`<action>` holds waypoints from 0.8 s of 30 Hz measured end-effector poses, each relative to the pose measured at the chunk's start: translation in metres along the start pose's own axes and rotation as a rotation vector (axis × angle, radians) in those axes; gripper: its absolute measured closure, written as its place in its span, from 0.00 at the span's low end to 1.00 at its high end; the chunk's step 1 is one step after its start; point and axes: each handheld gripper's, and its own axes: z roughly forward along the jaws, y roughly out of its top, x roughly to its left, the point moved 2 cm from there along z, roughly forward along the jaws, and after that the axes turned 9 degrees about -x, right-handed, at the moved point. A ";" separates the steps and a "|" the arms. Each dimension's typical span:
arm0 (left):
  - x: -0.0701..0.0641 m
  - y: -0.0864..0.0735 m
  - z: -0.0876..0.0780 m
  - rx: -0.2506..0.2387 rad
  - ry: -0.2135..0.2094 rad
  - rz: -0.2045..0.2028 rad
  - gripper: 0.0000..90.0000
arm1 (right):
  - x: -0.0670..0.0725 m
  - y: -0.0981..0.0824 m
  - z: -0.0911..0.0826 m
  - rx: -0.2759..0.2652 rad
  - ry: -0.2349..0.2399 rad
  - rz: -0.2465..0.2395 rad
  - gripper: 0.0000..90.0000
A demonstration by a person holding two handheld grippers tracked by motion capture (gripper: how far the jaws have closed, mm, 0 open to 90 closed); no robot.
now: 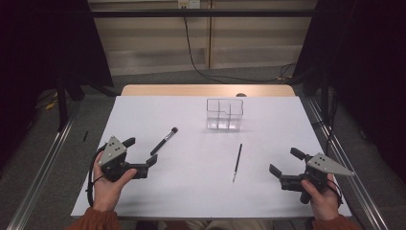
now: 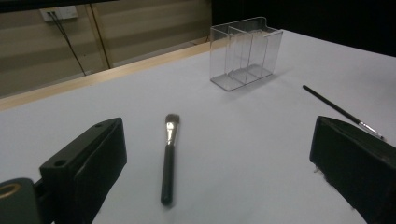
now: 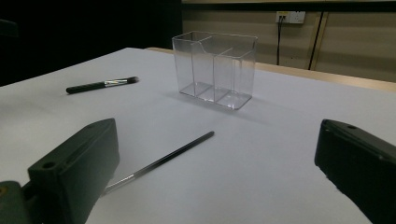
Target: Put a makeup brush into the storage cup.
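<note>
Two hand-held grippers rest at the near edge of a white tabletop [image 1: 201, 191], before any grasp. The left gripper [image 1: 142, 155] has its fingers spread wide and holds nothing; they point at the thick brush [image 1: 164, 140], which lies flat just beyond them, so a short advance would probably bracket its handle. The right gripper [image 1: 282, 165] is likewise wide and empty, aimed toward the thin brush [image 1: 237, 162], which lies flat near the middle of the tabletop, well apart from both grippers. The thick brush [image 2: 168, 156] has a black handle, a silver ferrule and a short, dense bristle head at its far end. The thin brush [image 3: 159, 162] is a slim dark rod with a metal ferrule at its near end. A clear divided holder [image 1: 224, 114] stands upright and empty behind both brushes, presumably their destination.
</note>
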 end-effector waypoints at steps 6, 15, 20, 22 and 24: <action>0.001 0.001 0.009 0.001 -0.018 0.000 0.04 | 0.000 0.000 0.000 -0.003 0.001 0.000 0.00; 0.009 0.004 0.021 0.002 -0.024 -0.017 0.04 | 0.001 0.000 0.001 -0.005 0.005 0.008 0.00; 0.013 0.007 0.027 0.000 -0.011 -0.026 0.06 | 0.001 0.000 0.001 -0.005 0.005 0.007 0.00; 0.015 0.010 0.030 -0.003 -0.012 -0.023 0.06 | 0.001 0.000 0.001 -0.006 0.006 0.009 0.00; 0.016 0.013 0.033 -0.010 -0.007 -0.016 0.06 | 0.001 0.000 0.001 -0.006 0.007 0.008 0.00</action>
